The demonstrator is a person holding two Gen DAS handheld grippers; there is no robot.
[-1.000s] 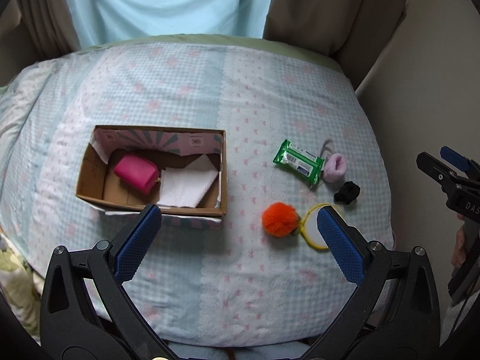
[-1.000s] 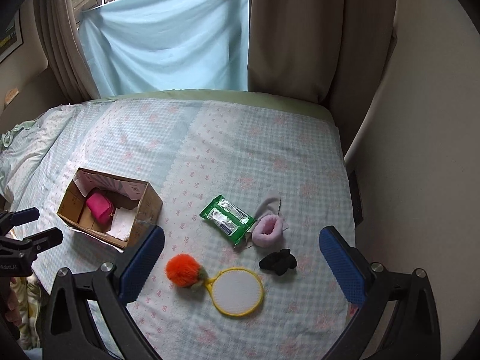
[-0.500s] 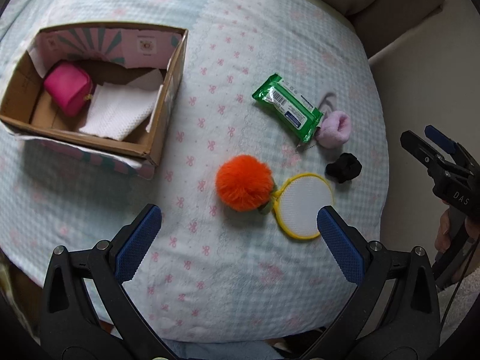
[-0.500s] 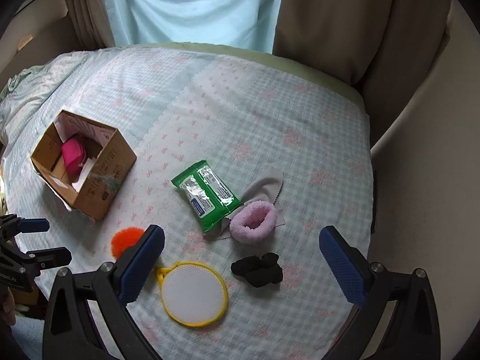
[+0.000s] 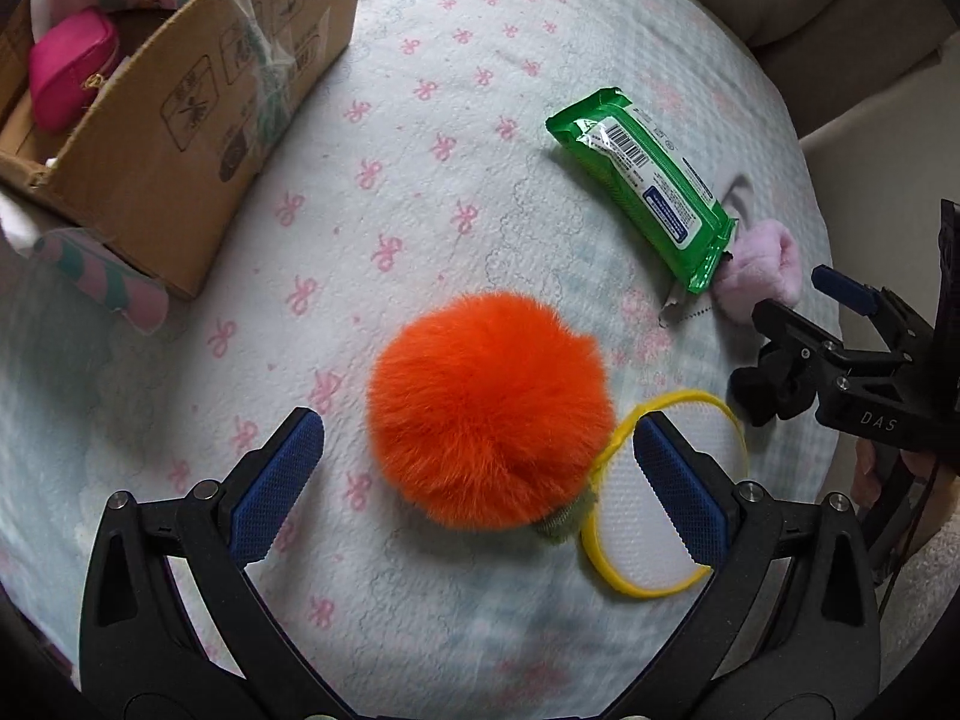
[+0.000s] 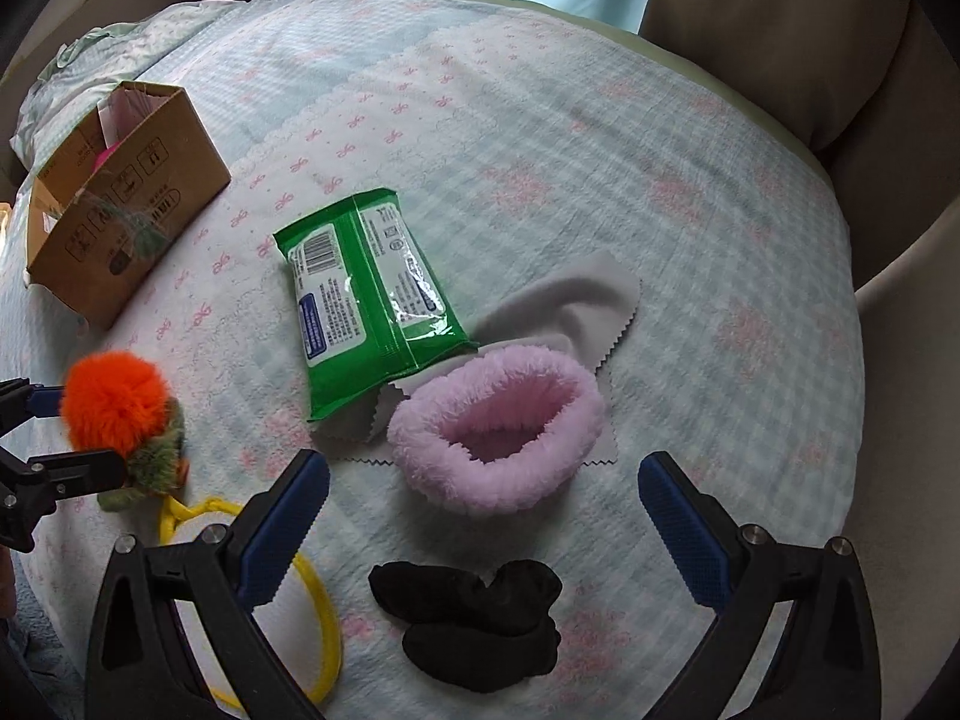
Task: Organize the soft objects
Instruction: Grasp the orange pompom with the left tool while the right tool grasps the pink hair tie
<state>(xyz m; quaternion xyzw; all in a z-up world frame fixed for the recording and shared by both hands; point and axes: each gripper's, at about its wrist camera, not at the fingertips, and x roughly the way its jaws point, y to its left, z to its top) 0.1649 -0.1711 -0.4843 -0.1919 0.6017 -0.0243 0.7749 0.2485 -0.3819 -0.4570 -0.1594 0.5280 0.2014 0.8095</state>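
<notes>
An orange fluffy pompom (image 5: 489,405) lies on the quilt between the open jaws of my left gripper (image 5: 477,456), which is empty; the pompom also shows in the right wrist view (image 6: 114,399). A pink fluffy scrunchie (image 6: 498,426) lies just ahead of my open, empty right gripper (image 6: 483,507), with a black scrunchie (image 6: 474,621) below it between the fingers. A green wipes pack (image 6: 366,300) rests on a grey cloth (image 6: 576,300). A yellow-rimmed mesh hoop (image 5: 660,492) lies beside the pompom.
A cardboard box (image 5: 180,102) stands at the left and holds a pink pouch (image 5: 69,75) and white cloth. The box also shows in the right wrist view (image 6: 126,198). The bed's right edge meets a beige wall (image 6: 900,420). Curtains hang behind.
Both grippers have dropped closer to the bed. The left one has moved down over the orange pompom. The right one has moved in on the pink scrunchie. Both stay open.
</notes>
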